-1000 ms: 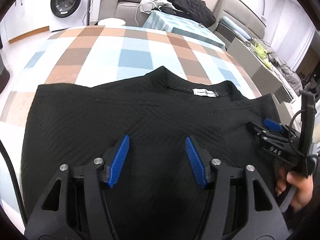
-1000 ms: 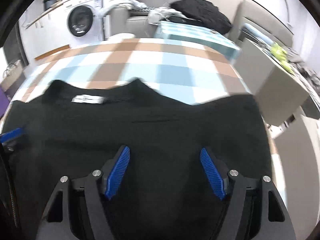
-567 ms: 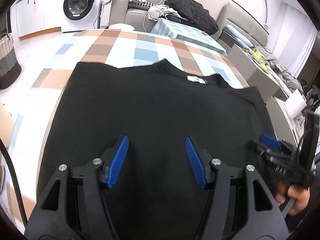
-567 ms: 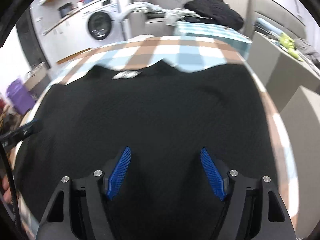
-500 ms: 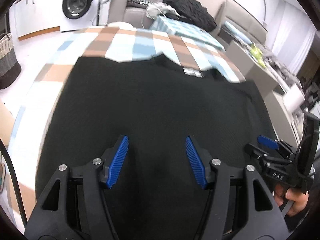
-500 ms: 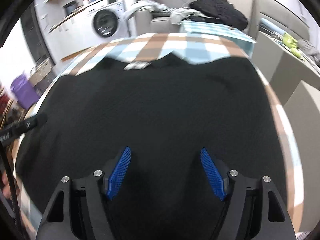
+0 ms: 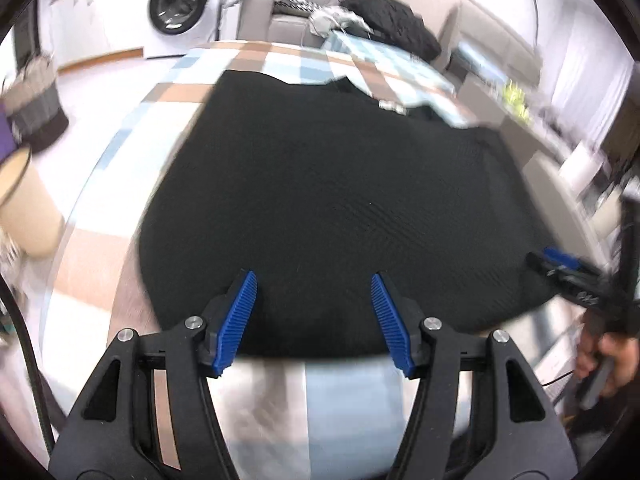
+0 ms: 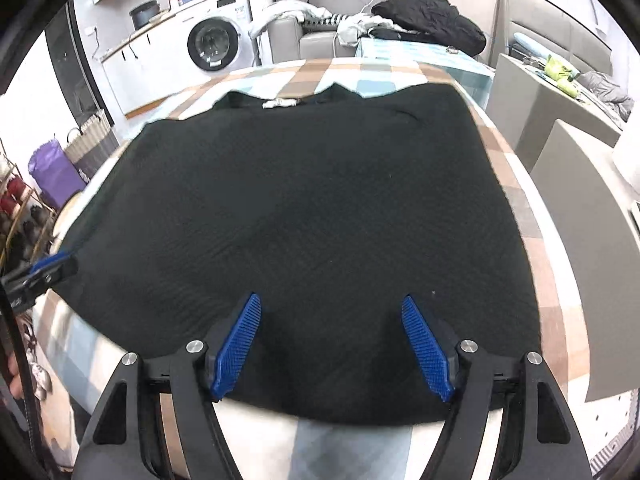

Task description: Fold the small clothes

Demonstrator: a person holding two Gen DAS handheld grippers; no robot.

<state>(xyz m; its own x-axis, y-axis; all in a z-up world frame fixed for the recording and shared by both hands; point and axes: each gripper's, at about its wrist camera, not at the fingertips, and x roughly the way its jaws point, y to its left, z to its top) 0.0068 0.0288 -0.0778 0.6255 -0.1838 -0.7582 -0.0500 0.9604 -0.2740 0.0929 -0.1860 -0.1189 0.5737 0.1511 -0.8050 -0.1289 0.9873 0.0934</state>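
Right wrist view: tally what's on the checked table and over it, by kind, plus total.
Black garment, spread flat: 1
Tools, both open and empty: 2, the right tool and the left tool
Total: 3

A checked cloth in brown, blue and white covers the tabletop. Far off to the left stands a white washing machine, with pots on the shelf above it. A grey sofa beyond holds a heap of dark clothing. A woven basket and a purple bag sit at the left.
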